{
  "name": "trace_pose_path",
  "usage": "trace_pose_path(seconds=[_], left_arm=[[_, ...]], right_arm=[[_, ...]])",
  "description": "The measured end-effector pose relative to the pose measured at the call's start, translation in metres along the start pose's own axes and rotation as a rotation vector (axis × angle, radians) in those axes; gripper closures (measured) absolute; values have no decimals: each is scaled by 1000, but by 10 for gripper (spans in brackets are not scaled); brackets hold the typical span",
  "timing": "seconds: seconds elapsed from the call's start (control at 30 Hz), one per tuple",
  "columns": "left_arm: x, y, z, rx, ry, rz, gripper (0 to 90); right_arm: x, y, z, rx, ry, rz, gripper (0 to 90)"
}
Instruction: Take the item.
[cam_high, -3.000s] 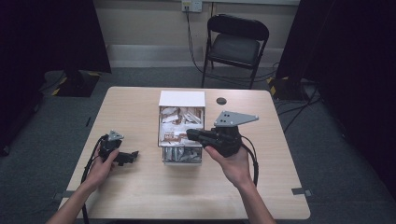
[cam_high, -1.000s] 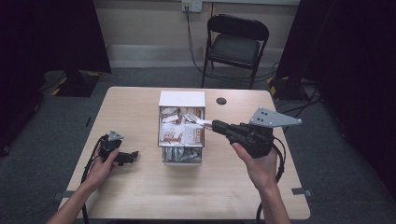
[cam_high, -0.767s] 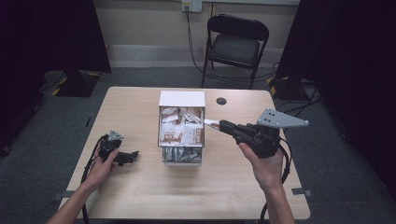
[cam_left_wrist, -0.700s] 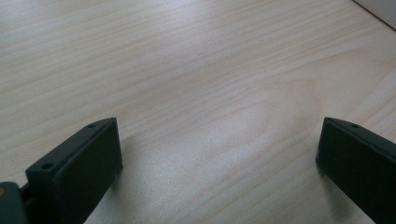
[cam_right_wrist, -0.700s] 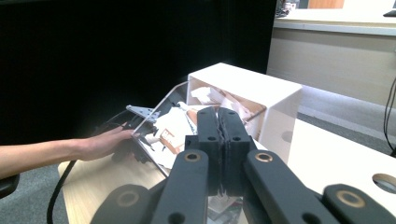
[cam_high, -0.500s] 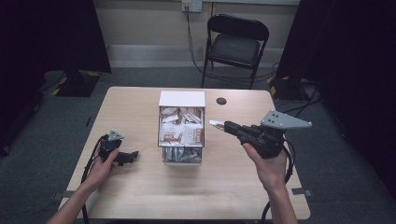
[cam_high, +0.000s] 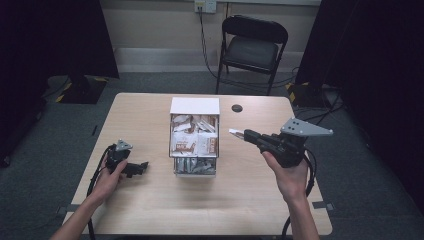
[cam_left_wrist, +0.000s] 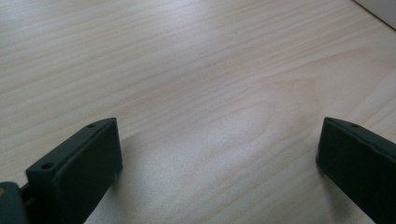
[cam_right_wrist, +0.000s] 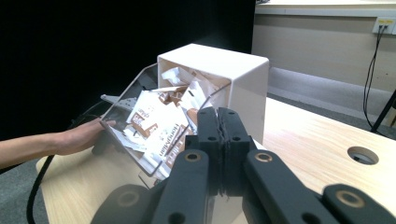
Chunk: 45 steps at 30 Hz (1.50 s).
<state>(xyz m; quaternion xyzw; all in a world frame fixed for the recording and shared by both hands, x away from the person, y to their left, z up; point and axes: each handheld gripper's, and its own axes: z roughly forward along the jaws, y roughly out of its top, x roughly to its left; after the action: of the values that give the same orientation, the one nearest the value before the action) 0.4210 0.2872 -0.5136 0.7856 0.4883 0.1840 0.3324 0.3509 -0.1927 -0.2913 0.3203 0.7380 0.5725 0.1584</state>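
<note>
A white box (cam_high: 195, 106) with a clear front bin stands mid-table, full of brown-and-white sachets (cam_high: 194, 140). Right of it, above the table, my right gripper (cam_high: 247, 135) is shut on a small white sachet (cam_high: 235, 132) that sticks out of its tip toward the box. In the right gripper view the jaws (cam_right_wrist: 218, 114) are pressed together, with the box (cam_right_wrist: 233, 74) and its sachets (cam_right_wrist: 159, 126) just behind them. My left gripper (cam_high: 142, 166) rests on the table at the left, held by a hand. Its jaws (cam_left_wrist: 217, 135) stand wide open over bare wood.
A round cable hole (cam_high: 237, 108) sits in the table (cam_high: 225, 200) behind my right gripper. A black folding chair (cam_high: 252, 47) stands beyond the far edge. Cables trail from both grippers off the near edge. Grey carpet surrounds the table.
My right gripper has drawn back from over the box to the right, carrying a white sachet out with it. The left gripper has stayed put.
</note>
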Motion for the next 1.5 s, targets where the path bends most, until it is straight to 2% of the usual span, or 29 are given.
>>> trace_pose_path(seconds=[0.4,0.97,1.5], left_arm=[[0,0,0,0,0,0,0],[0,0,0,0,0,0,0],[0,0,0,0,0,0,0]], right_arm=[[-13,-9,2,22,-31,27,890],[-20,-16,8,49,-44,46,890],[-37,-33,30,101,-59,72,890]])
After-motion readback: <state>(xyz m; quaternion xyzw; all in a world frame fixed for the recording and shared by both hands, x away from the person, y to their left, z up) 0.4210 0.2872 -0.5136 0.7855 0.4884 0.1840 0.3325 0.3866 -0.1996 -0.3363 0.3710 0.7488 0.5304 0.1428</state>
